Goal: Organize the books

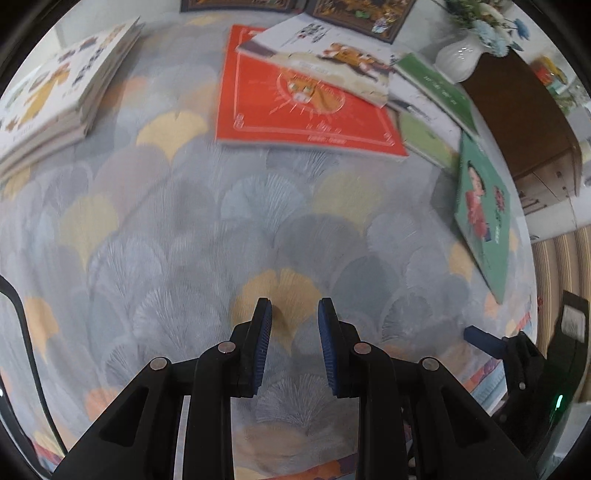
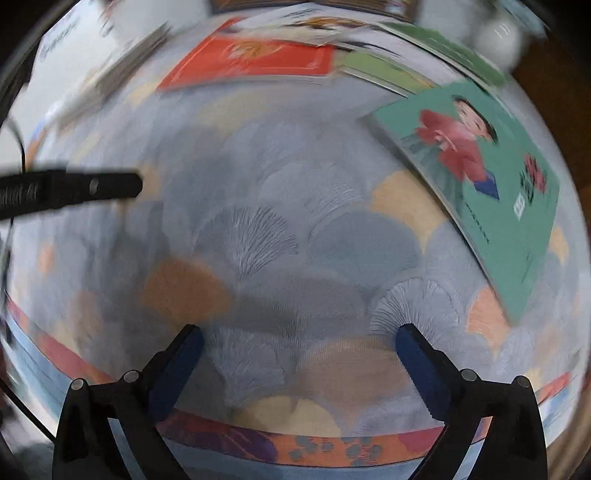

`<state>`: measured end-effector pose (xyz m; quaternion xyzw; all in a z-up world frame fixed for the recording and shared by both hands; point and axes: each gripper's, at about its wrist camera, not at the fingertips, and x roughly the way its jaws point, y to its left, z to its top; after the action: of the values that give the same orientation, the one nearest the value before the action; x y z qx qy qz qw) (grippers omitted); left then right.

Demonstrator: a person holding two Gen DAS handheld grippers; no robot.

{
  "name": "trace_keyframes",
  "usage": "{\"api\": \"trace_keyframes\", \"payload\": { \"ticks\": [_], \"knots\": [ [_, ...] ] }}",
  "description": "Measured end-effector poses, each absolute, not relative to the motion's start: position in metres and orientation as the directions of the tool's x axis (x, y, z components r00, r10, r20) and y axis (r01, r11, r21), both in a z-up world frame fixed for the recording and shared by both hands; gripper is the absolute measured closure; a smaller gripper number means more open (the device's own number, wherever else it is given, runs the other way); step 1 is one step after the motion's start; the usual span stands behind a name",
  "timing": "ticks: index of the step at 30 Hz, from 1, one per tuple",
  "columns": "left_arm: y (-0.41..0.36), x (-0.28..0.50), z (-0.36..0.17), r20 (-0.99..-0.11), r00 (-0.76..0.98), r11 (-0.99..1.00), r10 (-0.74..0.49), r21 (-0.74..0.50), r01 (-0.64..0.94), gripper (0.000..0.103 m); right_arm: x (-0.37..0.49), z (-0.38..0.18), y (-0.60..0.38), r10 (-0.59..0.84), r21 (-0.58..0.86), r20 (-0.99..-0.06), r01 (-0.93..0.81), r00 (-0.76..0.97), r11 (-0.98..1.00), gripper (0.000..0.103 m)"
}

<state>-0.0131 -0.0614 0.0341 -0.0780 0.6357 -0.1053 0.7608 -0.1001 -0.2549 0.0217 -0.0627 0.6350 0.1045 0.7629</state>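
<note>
Hidden or unclear: the right wrist view is smearing with motion blur, so the far books are reading only as colour patches; titles are staying illegible in both views.
Cut off: the dark framed pictures (image 1: pixel 295 5) at the top edge are showing only their lower strips; the white vase (image 1: pixel 460 55) is losing its flowers to the rim of the left wrist view.
Left gripper (image 1: pixel 294 314): its blue pads are sitting close together with a narrow gap, nothing lying between them, pointing down at the fan-patterned tablecloth (image 1: pixel 184 221).
Right gripper (image 2: pixel 299 339): its jaws are standing spread wide and empty over the cloth; one blue finger of it is also poking into the left wrist view at the right.
Stack: one pile of white picture books (image 1: pixel 55 92) is lying at the far left of the table; the count inside it is hard to make out, several at least.
Loose books, counted: five are showing apart from the stack.
Red book (image 1: pixel 306 110): one, lying flat at the far middle.
Tiger book (image 1: pixel 325 59): one, white-covered, resting partly on top of the red book.
Green books (image 1: pixel 439 88): two, slim, lying just right of the red one, partly overlapping.
Teal book (image 2: pixel 487 184): one, with a figure in red on its cover, lying near the table's right edge, well apart from both grippers.
Furniture: one brown wooden cabinet (image 1: pixel 524 118) is standing beyond the table's right side.
</note>
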Motion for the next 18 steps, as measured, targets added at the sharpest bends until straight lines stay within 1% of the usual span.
{"api": "trace_keyframes", "payload": {
  "ticks": [3, 8, 10, 12, 14, 18],
  "knots": [
    [-0.063, -0.018, 0.032, -0.949, 0.19, 0.968, -0.252, -0.249, 0.042, 0.078, -0.101, 0.022, -0.259, 0.107, 0.062, -0.982, -0.268, 0.157, 0.962, 0.0],
    [-0.068, -0.022, 0.033, -0.949, 0.207, 0.971, -0.239, -0.239, 0.028, 0.069, -0.114, 0.024, -0.266, 0.124, 0.069, -0.982, -0.346, 0.14, 0.936, 0.0],
    [-0.073, -0.022, 0.035, -0.953, 0.209, 0.976, -0.218, -0.216, 0.033, 0.069, -0.119, 0.03, -0.275, 0.143, 0.087, -0.979, -0.342, 0.144, 0.936, 0.001],
    [-0.078, -0.02, 0.035, -0.954, 0.202, 0.975, -0.222, -0.217, 0.046, 0.069, -0.121, 0.039, -0.289, 0.163, 0.103, -0.973, -0.323, 0.165, 0.941, 0.001],
    [-0.084, -0.017, 0.043, -0.943, 0.206, 0.965, -0.261, -0.252, 0.069, 0.069, -0.119, 0.053, -0.312, 0.165, 0.101, -0.962, -0.279, 0.219, 0.955, 0.001],
    [-0.111, 0.002, 0.061, -0.924, 0.232, 0.951, -0.303, -0.278, 0.136, 0.069, -0.108, 0.075, -0.369, 0.167, 0.138, -0.937, -0.112, 0.308, 0.984, 0.001]
  ]
}}
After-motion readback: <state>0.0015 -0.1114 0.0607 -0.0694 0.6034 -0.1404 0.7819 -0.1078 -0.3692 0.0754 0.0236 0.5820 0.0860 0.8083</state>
